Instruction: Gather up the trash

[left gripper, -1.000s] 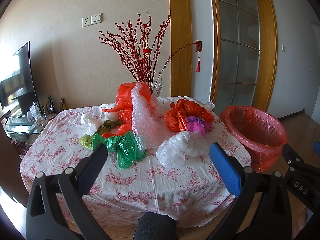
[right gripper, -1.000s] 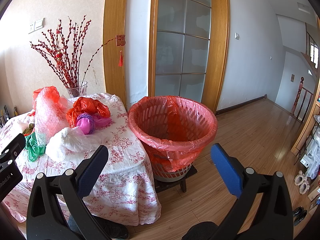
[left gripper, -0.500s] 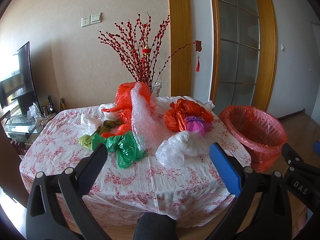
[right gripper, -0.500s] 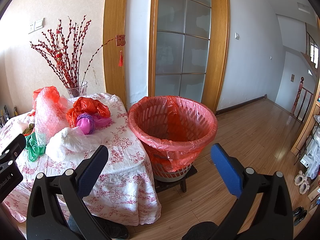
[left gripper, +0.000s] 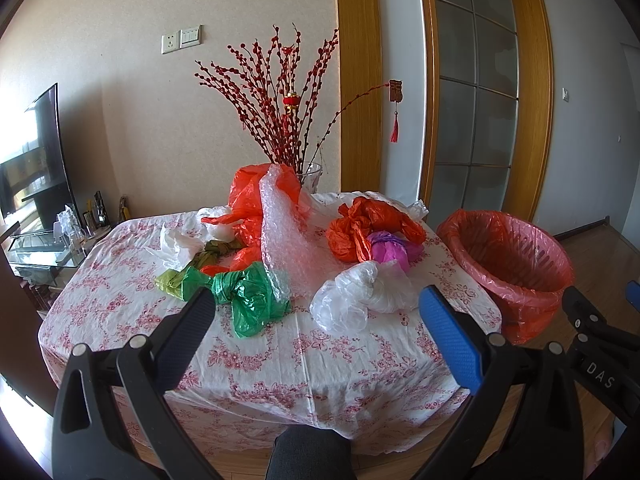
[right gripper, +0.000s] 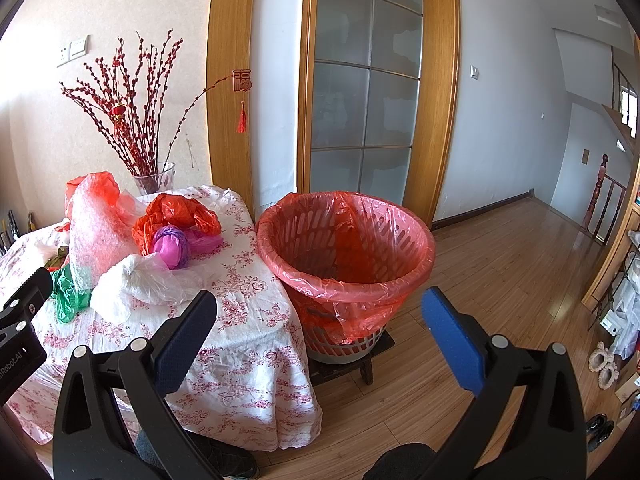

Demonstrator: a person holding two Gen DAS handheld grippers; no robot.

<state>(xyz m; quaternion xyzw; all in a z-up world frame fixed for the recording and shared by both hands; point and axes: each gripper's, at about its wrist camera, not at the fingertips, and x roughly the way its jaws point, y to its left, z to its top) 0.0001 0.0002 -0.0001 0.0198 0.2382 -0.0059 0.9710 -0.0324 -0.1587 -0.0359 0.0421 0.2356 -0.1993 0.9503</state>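
Trash lies piled at centre frame in the left wrist view, on a table draped in a floral cloth. Items noted: a green bag at the near edge of the pile, a clear white bag just right of it, a sheet of bubble wrap standing behind, a knotted orange bag touching a magenta bag, and a larger orange bag at the rear. A vase of red branches stands behind the pile.

Left gripper hangs short of the table, fingers spread wide, nothing between them. Right gripper is likewise spread and empty, facing a basket lined with a red bag, which stands on a low stool just beside the table's right edge, centre of the right wrist view.
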